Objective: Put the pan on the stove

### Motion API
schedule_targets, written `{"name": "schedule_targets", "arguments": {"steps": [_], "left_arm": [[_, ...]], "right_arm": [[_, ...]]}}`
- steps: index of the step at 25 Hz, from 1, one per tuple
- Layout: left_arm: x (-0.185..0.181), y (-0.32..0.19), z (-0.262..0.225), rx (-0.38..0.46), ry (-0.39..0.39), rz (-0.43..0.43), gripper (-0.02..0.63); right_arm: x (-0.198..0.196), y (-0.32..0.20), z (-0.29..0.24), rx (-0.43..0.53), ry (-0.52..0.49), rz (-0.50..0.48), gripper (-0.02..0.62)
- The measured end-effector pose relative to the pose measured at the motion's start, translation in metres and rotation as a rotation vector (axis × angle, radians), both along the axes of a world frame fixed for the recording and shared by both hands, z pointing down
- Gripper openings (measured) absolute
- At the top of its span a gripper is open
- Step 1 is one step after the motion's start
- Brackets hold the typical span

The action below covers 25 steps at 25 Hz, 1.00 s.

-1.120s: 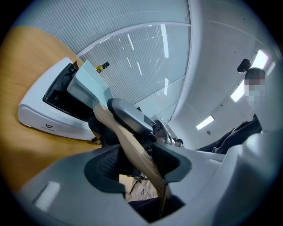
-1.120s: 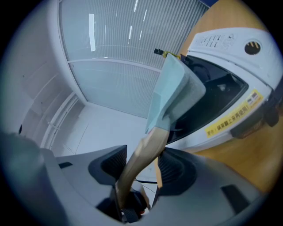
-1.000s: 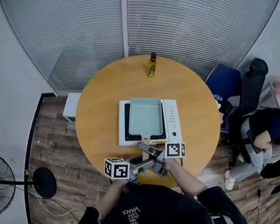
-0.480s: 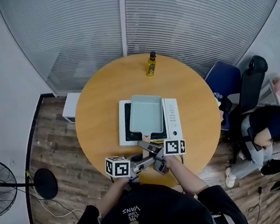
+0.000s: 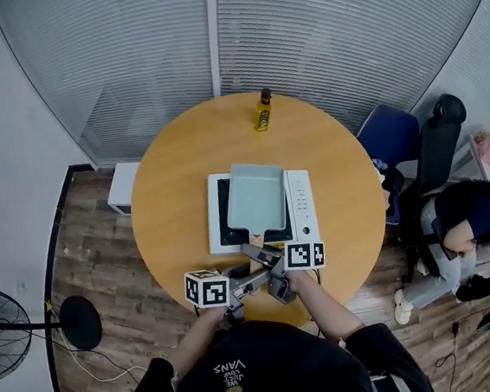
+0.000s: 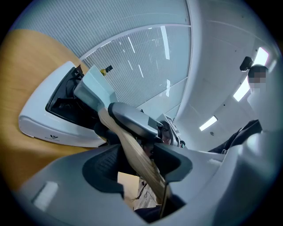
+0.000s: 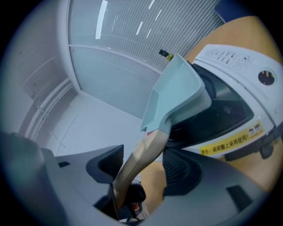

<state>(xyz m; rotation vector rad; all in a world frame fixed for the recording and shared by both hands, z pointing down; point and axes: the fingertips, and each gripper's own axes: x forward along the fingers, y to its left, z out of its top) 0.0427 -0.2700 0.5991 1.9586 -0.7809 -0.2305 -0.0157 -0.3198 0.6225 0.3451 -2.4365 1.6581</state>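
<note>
Your right gripper (image 7: 143, 167) has just been opening around the pan's wooden handle (image 7: 141, 154). Your left gripper (image 6: 137, 163) is slack around it too. The pan (image 5: 257, 200) stays on the stove (image 5: 302, 211), mid-frame.

Matt pale-green pan (image 5: 257, 198), smooth bare-looking wood handle (image 7: 139, 161), glossy white plastic and black glass stove (image 5: 303, 206), smooth satin wood table (image 5: 174, 181), matt wood-plank floor (image 5: 94, 250)

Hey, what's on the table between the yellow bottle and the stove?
Nothing. In the head view, only bare wooden table lies between the bottle and the stove.
</note>
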Motion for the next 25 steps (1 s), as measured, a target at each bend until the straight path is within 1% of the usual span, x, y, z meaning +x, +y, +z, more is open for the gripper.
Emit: {"name": "schedule_targets", "arguments": {"steps": [5, 9, 15, 21, 23, 25], "left_arm": [[0.002, 0.005, 0.004, -0.021, -0.006, 0.017, 0.26], [0.001, 0.008, 0.003, -0.014, -0.007, 0.017, 0.293], [-0.002, 0.013, -0.001, 0.002, -0.018, 0.016, 0.31], [-0.004, 0.027, -0.004, 0.009, -0.021, 0.057, 0.311], [-0.005, 0.03, -0.004, 0.012, -0.03, 0.075, 0.311], [-0.005, 0.035, -0.005, 0.018, -0.042, 0.096, 0.311]], "right_arm": [[0.005, 0.001, -0.003, 0.01, -0.009, 0.025, 0.267], [0.01, 0.005, -0.007, 0.001, -0.03, 0.054, 0.272], [0.018, 0.011, -0.015, 0.011, -0.045, 0.1, 0.273], [0.026, 0.022, -0.022, 0.029, -0.039, 0.152, 0.276], [0.028, 0.025, -0.024, 0.047, -0.033, 0.169, 0.276], [0.03, 0.03, -0.026, 0.088, -0.006, 0.184, 0.276]]}}
